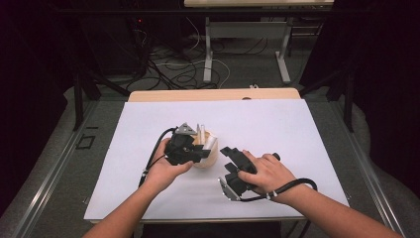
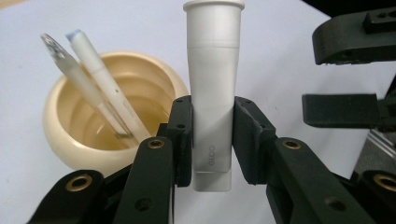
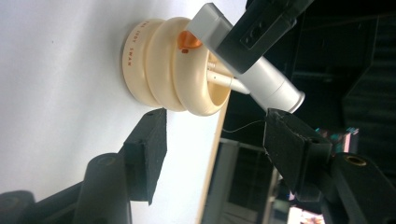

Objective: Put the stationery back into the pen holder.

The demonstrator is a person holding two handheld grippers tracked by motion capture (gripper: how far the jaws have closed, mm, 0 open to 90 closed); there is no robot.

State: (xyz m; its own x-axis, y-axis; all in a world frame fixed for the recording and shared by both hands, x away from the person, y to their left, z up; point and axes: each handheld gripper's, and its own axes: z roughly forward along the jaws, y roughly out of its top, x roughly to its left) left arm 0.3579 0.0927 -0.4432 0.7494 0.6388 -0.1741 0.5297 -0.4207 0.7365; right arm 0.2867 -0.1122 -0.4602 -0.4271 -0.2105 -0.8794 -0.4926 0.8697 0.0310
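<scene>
On the white table sheet [image 1: 277, 124], left of centre, stands a cream ribbed holder cup [image 2: 112, 116], with 2 pens [image 2: 100, 88] leaning inside it toward its left rim; it looks rigid, ceramic or hard plastic, so likely steady but breakable if knocked. Just right of the cup, the left gripper [image 2: 212, 140] has its 2 jaws closed on a pale grey glue stick [image 2: 214, 79], pinching the lower body near the flat tail while the capped end points up; the right gripper view puts the stick over the cup's rim. The stick appears light, stiff and smooth, so it may slip or pivot; a hold across its flatter lower body, as here, seems soundest. Farther right and nearer, the right gripper [image 3: 215, 140] holds nothing, its jaws spread wide, resting on the sheet close beside the cup.
</scene>
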